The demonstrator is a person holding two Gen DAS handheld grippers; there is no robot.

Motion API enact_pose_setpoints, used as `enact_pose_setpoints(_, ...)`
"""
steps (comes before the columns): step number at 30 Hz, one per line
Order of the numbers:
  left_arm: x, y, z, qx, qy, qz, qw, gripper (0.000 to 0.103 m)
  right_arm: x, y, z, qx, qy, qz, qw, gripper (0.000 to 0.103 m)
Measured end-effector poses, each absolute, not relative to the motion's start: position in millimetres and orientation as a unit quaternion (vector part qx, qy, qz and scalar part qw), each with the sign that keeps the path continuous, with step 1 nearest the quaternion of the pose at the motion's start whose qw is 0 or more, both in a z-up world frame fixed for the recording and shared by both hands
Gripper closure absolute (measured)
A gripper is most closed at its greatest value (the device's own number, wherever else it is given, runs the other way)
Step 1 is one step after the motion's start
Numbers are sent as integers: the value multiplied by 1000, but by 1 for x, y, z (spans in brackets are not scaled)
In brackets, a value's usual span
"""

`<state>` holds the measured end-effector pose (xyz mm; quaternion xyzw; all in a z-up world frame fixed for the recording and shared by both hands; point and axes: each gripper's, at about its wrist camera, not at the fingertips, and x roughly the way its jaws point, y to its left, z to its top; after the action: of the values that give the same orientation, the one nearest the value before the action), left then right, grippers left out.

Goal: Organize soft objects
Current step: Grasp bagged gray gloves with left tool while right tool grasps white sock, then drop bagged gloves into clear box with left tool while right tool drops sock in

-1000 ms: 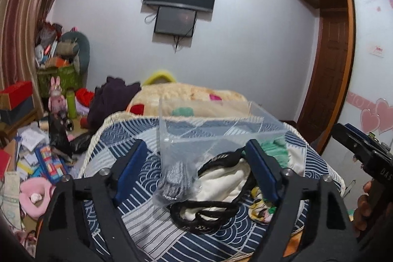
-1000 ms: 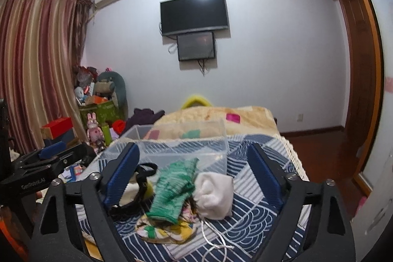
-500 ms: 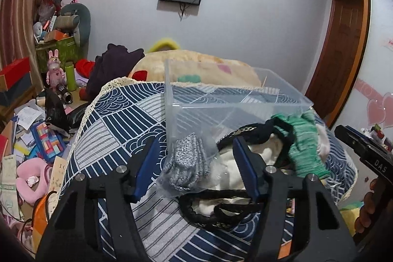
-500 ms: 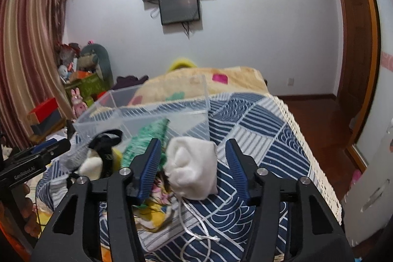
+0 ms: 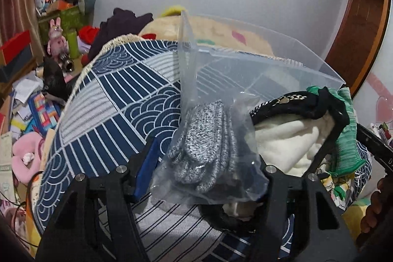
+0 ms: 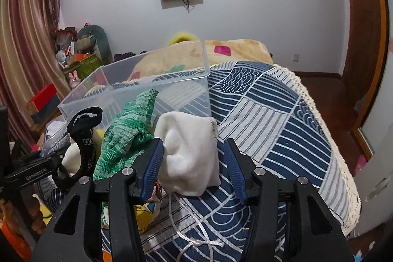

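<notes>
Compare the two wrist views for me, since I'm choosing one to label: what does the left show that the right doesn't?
Only the left wrist view shows the grey knit gloves clearly, in a clear plastic bag between the left hand-held gripper fingers. Only the right shows the white drawstring pouch and its cord, between the right hand-held gripper fingers. Both show the clear bin, green knit item and patterned bedspread.

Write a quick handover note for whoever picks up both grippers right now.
Left gripper: jaws open around the clear bag of grey knit gloves, not clamped.
Right gripper: jaws open astride the white drawstring pouch, not gripping.
Clear plastic bin sits on the bed just behind the pile; nothing visible inside.
Done: nothing binned.
Left: pouch, gloves, green knit piece, black-trimmed cream item.
</notes>
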<state>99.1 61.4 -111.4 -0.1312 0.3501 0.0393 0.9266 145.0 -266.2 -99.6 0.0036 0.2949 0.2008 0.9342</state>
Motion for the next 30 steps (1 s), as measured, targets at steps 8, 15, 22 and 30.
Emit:
enact_pose_setpoints(8,93,53,-110,-119,336,14,934,66,147,-266,-105,17,313,234,920,66)
enact_pose_setpoints(15,81,53,-103,-121,323,12,939,73,145,-267,-100,20,307,226,924,89)
enact_pose_setpoints(22,63,52,-86,-104,294,20,950,74,136,-271,-87,21,283,220,933,91)
enact_pose_setpoints(30,57,54,-62,-111,264,16,958,74,133,-282,-64,43,245,208,946,91)
